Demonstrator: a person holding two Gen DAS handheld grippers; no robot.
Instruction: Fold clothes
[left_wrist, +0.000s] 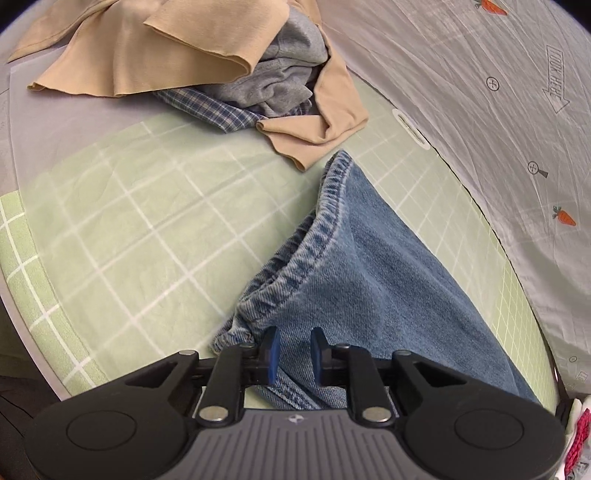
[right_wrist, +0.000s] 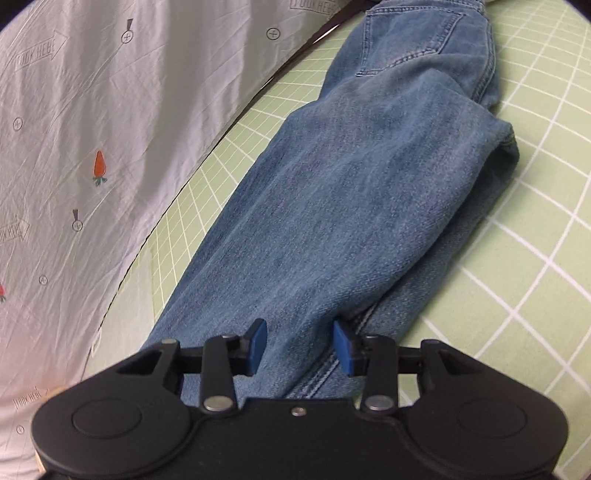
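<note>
A pair of blue jeans (left_wrist: 369, 266) lies on the green grid sheet (left_wrist: 129, 206). In the left wrist view its elastic waistband runs up toward the middle. My left gripper (left_wrist: 294, 350) is open, with its blue pads on either side of the denim near the waistband end. In the right wrist view the jeans (right_wrist: 351, 184) lie folded lengthwise, with a back pocket at the top. My right gripper (right_wrist: 300, 345) is open just above the denim and its side seam.
A pile of clothes lies at the far end: a tan garment (left_wrist: 166, 48), a grey one (left_wrist: 288, 74) and a blue plaid one (left_wrist: 214, 110). A white sheet with carrot prints (left_wrist: 498, 110) borders the green sheet; it also shows in the right wrist view (right_wrist: 92, 129).
</note>
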